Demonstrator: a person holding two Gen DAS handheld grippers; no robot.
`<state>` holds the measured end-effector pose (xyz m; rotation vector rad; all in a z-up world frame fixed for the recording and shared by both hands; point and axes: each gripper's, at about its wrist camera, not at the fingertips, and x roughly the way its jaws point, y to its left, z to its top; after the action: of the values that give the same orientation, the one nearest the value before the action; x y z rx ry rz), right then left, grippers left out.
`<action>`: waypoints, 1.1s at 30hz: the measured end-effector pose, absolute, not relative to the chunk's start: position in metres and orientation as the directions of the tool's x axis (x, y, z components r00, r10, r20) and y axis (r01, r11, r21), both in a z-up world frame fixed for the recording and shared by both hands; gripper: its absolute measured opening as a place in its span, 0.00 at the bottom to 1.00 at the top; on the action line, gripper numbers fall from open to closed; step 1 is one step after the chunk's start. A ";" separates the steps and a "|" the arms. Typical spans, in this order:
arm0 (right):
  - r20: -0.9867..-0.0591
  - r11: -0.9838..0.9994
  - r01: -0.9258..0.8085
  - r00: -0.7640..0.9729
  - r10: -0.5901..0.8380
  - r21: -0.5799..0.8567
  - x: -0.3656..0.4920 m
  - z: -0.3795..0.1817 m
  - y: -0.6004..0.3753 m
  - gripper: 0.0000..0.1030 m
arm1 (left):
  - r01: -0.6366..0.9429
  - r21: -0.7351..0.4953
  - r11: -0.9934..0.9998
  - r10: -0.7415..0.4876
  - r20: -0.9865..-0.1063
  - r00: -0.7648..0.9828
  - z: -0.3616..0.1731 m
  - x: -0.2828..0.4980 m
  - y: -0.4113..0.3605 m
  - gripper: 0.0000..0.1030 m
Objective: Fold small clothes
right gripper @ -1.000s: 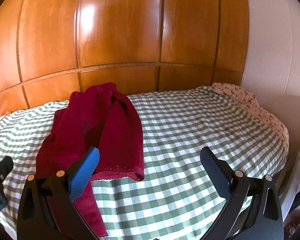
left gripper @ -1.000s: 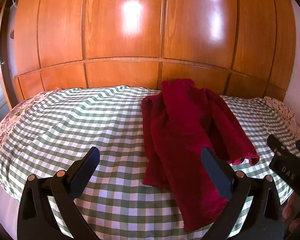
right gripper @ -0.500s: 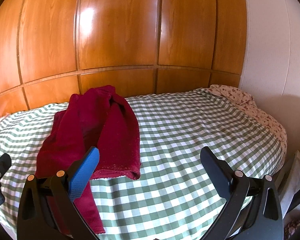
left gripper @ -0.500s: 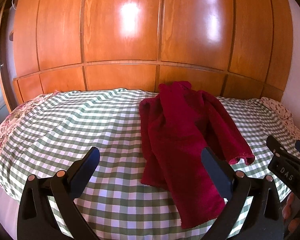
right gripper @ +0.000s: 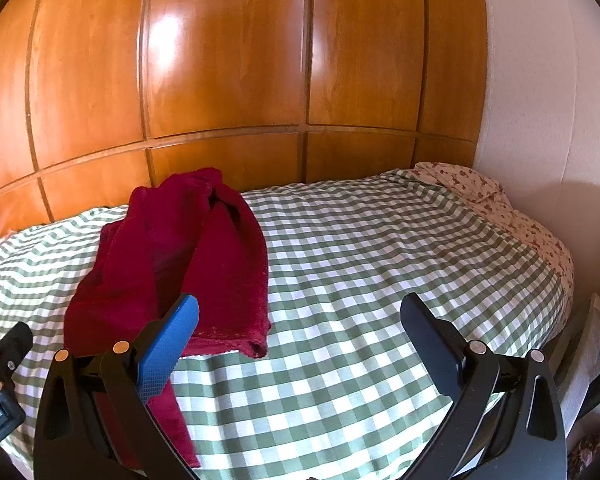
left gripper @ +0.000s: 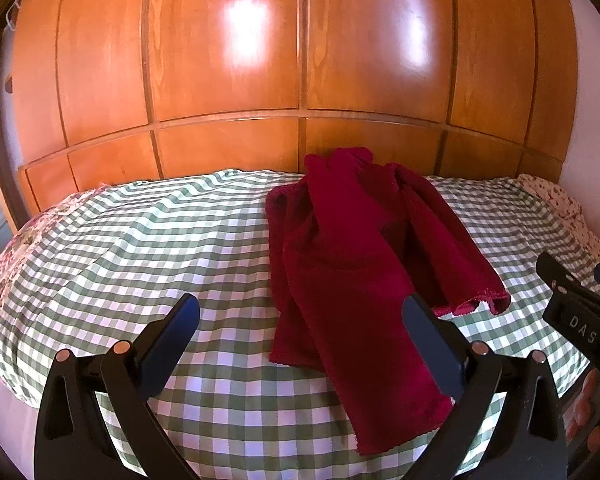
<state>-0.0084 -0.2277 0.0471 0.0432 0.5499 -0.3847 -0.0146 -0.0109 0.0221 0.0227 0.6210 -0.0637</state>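
Both grippers' open jaws hover short of the red garment (left gripper: 352, 264).

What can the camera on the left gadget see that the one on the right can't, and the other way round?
Only the left wrist view shows the bed's left floral edge and the garment's near hem. Only the right wrist view shows the white wall and floral pillow. Both show the red garment lying crumpled on the checked bedspread, the wooden panels, and open, empty hand-held grippers: left, right.
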 end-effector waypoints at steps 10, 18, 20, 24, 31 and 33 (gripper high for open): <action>-0.556 0.919 0.391 0.754 -0.350 -0.049 -0.002 0.033 -0.244 0.97 | 0.132 0.034 0.991 -0.081 -0.627 0.775 0.004 -0.003 -0.028 0.98; -0.582 0.908 0.415 0.726 -0.366 -0.054 0.004 0.021 -0.257 0.97 | 0.265 0.073 0.961 -0.146 -0.681 0.718 -0.025 0.008 -0.054 0.97; -0.591 0.906 0.419 0.717 -0.370 -0.059 0.006 0.018 -0.259 0.97 | 0.313 0.083 0.946 -0.168 -0.702 0.692 -0.034 0.010 -0.063 0.91; -0.602 0.906 0.418 0.706 -0.373 -0.071 0.010 0.014 -0.260 0.97 | 0.391 0.143 0.909 -0.162 -0.744 0.649 -0.061 0.011 -0.084 0.73; -0.590 0.937 0.344 0.743 -0.315 -0.066 0.017 0.021 -0.254 0.97 | 0.419 0.007 0.908 -0.273 -0.748 0.605 -0.050 0.016 -0.061 0.06; -0.580 0.951 0.307 0.769 -0.270 -0.036 0.019 0.027 -0.254 0.97 | 0.395 -0.143 0.908 -0.372 -0.708 0.600 -0.024 0.021 -0.029 0.06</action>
<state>0.0193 -0.2535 0.0271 0.0623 0.6193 -0.3133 0.0214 -0.0294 -0.0244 0.0300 0.8141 -0.4447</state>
